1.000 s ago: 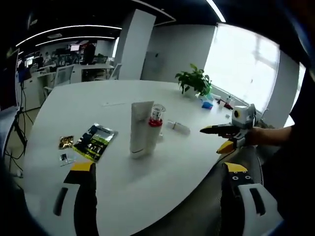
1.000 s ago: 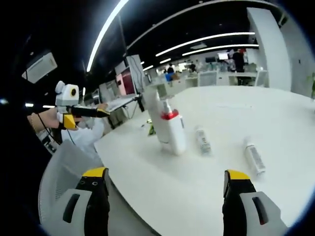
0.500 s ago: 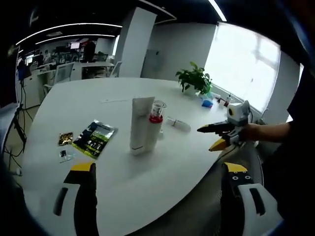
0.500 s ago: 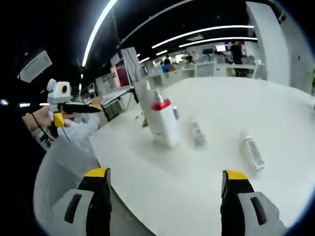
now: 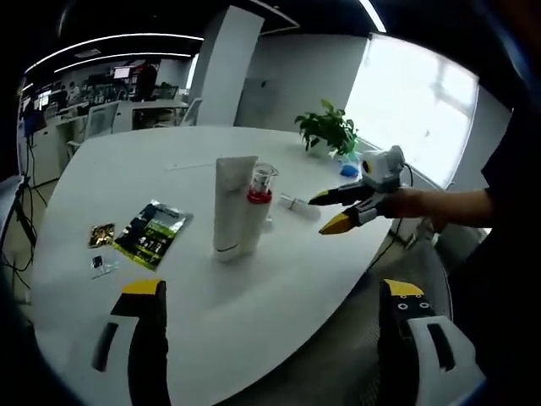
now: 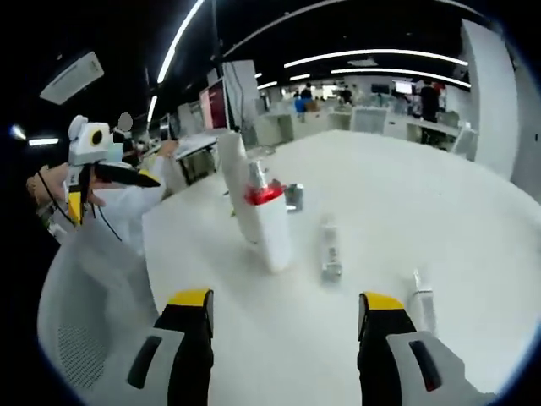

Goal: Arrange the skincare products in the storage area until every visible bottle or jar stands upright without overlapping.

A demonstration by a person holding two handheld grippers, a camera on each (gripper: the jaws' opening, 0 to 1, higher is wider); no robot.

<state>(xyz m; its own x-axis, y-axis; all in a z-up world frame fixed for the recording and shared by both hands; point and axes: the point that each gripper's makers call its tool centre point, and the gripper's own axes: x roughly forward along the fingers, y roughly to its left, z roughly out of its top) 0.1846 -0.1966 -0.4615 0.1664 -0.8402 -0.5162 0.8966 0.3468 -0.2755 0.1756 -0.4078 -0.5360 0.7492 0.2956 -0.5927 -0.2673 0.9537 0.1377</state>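
Note:
A white tube (image 5: 232, 207) stands upright mid-table with a clear bottle with a red collar (image 5: 258, 203) touching its right side. A small white tube (image 5: 297, 204) lies flat behind them. My left gripper (image 5: 275, 296) is open and empty, well short of them. My right gripper (image 5: 330, 211), held by a hand, reaches in from the right with its jaws apart, close to the lying tube. In the right gripper view the white tube (image 6: 254, 211) and red-collared bottle (image 6: 262, 193) stand ahead of my open right gripper (image 6: 286, 309). Two small tubes (image 6: 330, 249) (image 6: 421, 292) lie flat nearby.
A green packet (image 5: 152, 233) and small sachets (image 5: 101, 237) lie left of the tube. A potted plant (image 5: 325, 135) stands at the table's far edge. A mesh chair (image 6: 84, 321) sits off the table's rim. Desks and people fill the office behind.
My right gripper has moved in over the table toward the tube and bottle, which now look nearer in its view. The products themselves have not moved.

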